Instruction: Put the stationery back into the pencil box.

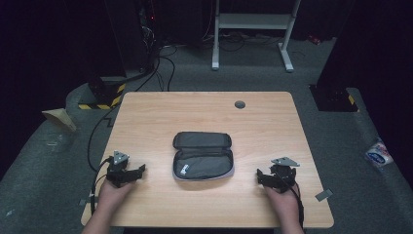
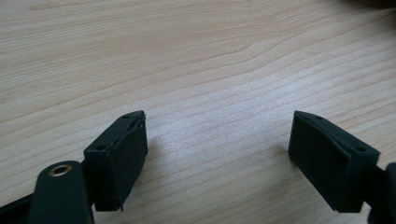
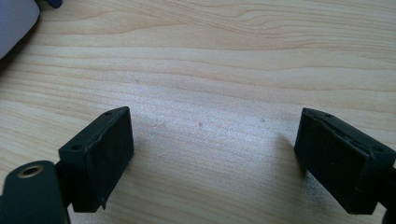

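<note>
Both hands are resting at the near edge of the table (image 1: 146, 105), each one carrying a hand-held gripper. Over by the near left corner the left hand-held gripper (image 1: 127, 171) is standing released, its jaws spread with only bare wood between them in its own view. Toward the near right corner the right hand-held gripper (image 1: 271, 177) is likewise released, jaws wide and gripping nothing.

Between them, at the middle of the table and well apart from both, a dark pencil case (image 1: 203, 155) is lying unzipped, its lid flap folded back toward the far edge and its pale rim facing the near edge. A small white tag (image 1: 184, 169) is showing inside it.

Judging by the look, the case is soft fabric, light and limp, likely sagging when lifted from one end. The stiffer zip-lined rim or the lid's edge is probably offering the surest hold, with one hand-held gripper steadying the base while the other is working the flap.
</note>
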Demonstrator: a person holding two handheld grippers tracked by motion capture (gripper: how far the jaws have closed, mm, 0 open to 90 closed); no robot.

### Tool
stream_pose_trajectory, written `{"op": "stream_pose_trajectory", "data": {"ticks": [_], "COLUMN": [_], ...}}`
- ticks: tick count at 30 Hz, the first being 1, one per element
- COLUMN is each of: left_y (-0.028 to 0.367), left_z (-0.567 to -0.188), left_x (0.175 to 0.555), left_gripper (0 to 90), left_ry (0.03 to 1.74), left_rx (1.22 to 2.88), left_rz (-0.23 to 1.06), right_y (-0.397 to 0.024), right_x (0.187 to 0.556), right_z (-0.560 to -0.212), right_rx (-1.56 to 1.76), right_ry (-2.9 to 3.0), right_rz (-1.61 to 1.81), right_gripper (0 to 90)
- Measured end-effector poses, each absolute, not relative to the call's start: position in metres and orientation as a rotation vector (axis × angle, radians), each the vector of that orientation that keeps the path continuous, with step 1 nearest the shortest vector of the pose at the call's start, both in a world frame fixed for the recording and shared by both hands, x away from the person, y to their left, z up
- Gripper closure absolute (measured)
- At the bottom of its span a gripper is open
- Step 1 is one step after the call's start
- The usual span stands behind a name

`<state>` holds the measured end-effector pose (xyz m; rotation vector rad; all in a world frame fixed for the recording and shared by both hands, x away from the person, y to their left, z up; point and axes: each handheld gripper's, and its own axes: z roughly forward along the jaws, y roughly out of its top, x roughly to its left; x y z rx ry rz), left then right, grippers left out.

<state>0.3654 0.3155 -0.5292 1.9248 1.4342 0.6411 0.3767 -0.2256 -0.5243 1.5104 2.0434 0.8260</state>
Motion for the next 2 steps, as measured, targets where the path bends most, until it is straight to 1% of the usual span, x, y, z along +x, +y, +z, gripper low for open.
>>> {"op": "stream_pose_trajectory", "data": {"ticks": [2], "left_y": [0.3156], "left_z": [-0.5292], "left_x": [0.3652], "left_gripper": [19.9], "left_ry": [1.431], "left_rx": [1.926], "left_rz": [0.643], "right_y": [-0.2254], "right_x": [0.3766], "right_z": [-0.5243], "right_rx": [1.513], "right_ry": [2.040], "right_rz": [0.824], "right_gripper": [11.5]}}
